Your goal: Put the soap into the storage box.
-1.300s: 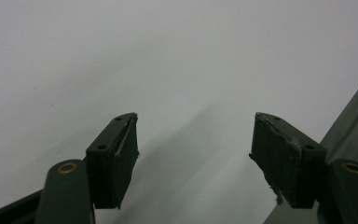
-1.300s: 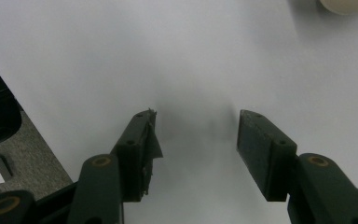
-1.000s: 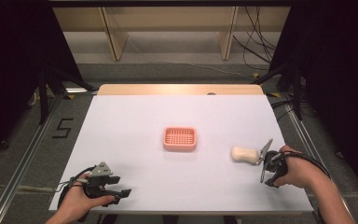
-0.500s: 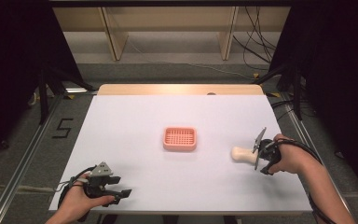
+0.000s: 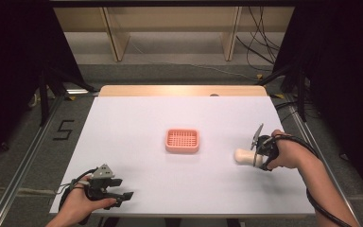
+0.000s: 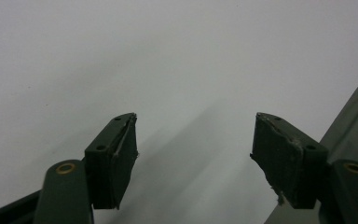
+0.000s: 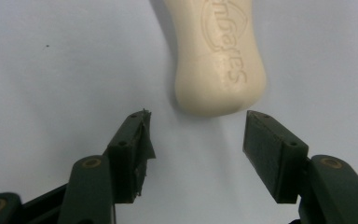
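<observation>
A cream bar of soap [image 5: 242, 156] [image 7: 216, 56] with embossed letters lies on the white table [image 5: 137, 127] at the right. My right gripper [image 5: 256, 158] [image 7: 196, 144] is open just behind the soap's near end, jaws spread a little wider than the bar and not touching it. An orange-pink slotted soap dish [image 5: 182, 140] sits at the table's middle, to the left of the soap. My left gripper [image 5: 123, 196] [image 6: 193, 149] rests open at the front left corner with nothing but bare table between its jaws.
The table's front edge [image 5: 179, 213] runs just beside the left gripper. A metal rail [image 5: 26, 156] flanks the table on the left. Wooden shelving [image 5: 170, 28] and cables [image 5: 260, 42] lie beyond the far edge.
My right gripper has moved forward and left toward the soap and tilted downward, closing in on the bar's near end. The left gripper has stayed in place.
</observation>
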